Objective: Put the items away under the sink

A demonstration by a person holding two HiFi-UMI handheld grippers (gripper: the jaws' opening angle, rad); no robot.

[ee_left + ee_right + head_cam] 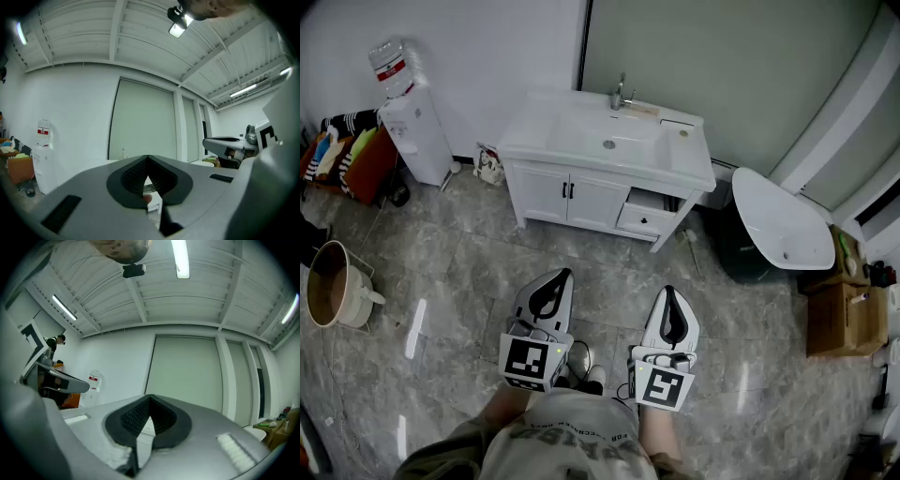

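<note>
While the white sink cabinet (581, 192) stands against the wall with its doors closed, the water dispenser (417, 131) is just left of it. In front of it, well apart, the left tool (563, 276) and right tool (668, 292) are both fully closed on nothing. Its right drawer (645, 217) is pulled out.

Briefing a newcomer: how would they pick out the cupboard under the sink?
Find the white sink cabinet against the far wall, right of the water dispenser. Its front has a double-door cupboard on the left and a pulled-out drawer on the right; the cupboard alone has two dark handles.
</note>
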